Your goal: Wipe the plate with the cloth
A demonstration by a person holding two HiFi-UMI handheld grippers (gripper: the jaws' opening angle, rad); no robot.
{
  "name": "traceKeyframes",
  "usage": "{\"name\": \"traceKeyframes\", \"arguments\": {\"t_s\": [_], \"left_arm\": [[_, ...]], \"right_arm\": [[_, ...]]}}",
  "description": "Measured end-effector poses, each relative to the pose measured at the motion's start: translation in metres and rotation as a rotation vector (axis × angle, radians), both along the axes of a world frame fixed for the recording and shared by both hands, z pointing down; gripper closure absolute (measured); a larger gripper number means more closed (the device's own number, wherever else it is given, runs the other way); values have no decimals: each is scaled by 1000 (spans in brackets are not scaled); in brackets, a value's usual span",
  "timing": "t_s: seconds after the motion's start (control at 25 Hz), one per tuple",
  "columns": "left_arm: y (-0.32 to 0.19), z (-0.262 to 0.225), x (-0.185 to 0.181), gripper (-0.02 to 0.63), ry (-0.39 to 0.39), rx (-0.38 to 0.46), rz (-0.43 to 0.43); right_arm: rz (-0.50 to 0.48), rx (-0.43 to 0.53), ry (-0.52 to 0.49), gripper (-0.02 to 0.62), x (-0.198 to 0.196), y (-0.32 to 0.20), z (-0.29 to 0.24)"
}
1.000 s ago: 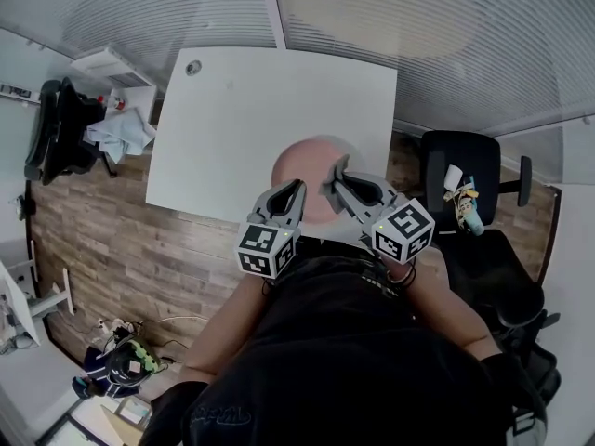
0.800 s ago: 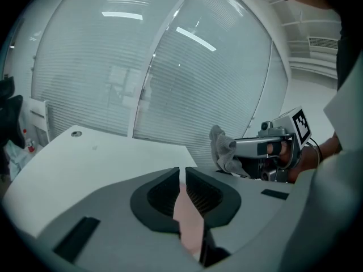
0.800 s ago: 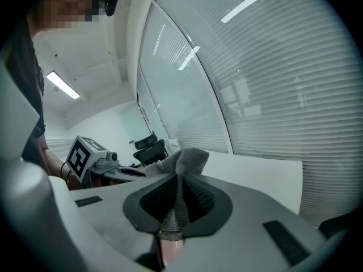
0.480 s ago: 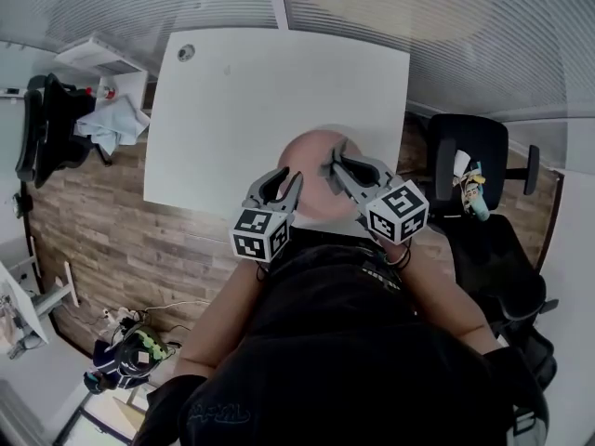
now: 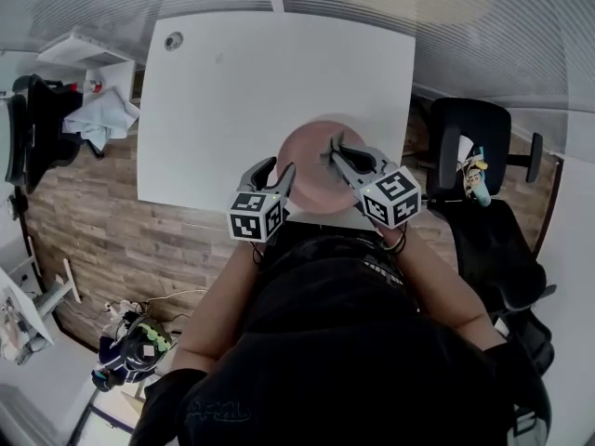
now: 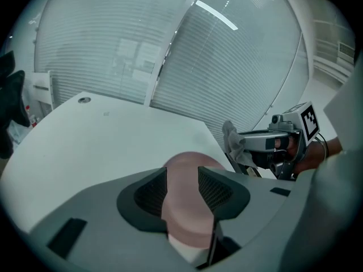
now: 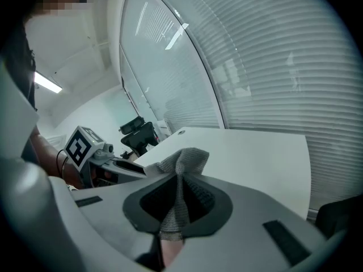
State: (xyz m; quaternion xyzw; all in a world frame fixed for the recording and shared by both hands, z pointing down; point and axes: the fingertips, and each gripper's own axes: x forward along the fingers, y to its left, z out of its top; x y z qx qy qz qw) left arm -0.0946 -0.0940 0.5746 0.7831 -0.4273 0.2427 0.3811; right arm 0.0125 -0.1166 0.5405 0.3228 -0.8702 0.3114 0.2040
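A round pink plate (image 5: 311,161) lies near the front edge of the white table (image 5: 232,91). My left gripper (image 5: 274,177) is at the plate's left rim, and its jaws have just been opening. In the left gripper view the plate (image 6: 182,174) shows in the gap of the left gripper (image 6: 182,183), and the pads do not press on it. My right gripper (image 5: 337,149) hangs over the plate's right side, shut on a grey cloth (image 7: 181,160) that sticks out past the tips of the right gripper (image 7: 180,177). The cloth (image 6: 231,136) also shows in the left gripper view.
A black office chair (image 5: 465,151) stands right of the table, and another dark chair (image 5: 33,128) at the left beside a stand with a pale rag (image 5: 98,114). A round cable grommet (image 5: 173,41) sits in the table's far left corner. Wood floor lies below.
Both grippers have come down toward the plate. The left gripper's jaws have spread from shut to wide. The right gripper still holds the cloth.
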Motion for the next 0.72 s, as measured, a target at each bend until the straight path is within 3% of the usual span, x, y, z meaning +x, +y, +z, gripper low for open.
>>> {"name": "traceKeyframes", "arguments": {"t_s": [0.72], "left_arm": [[-1,75,-13,425,-47,-158,41]], "right_arm": [[-33,-111,132,552,5,-2,80]]}}
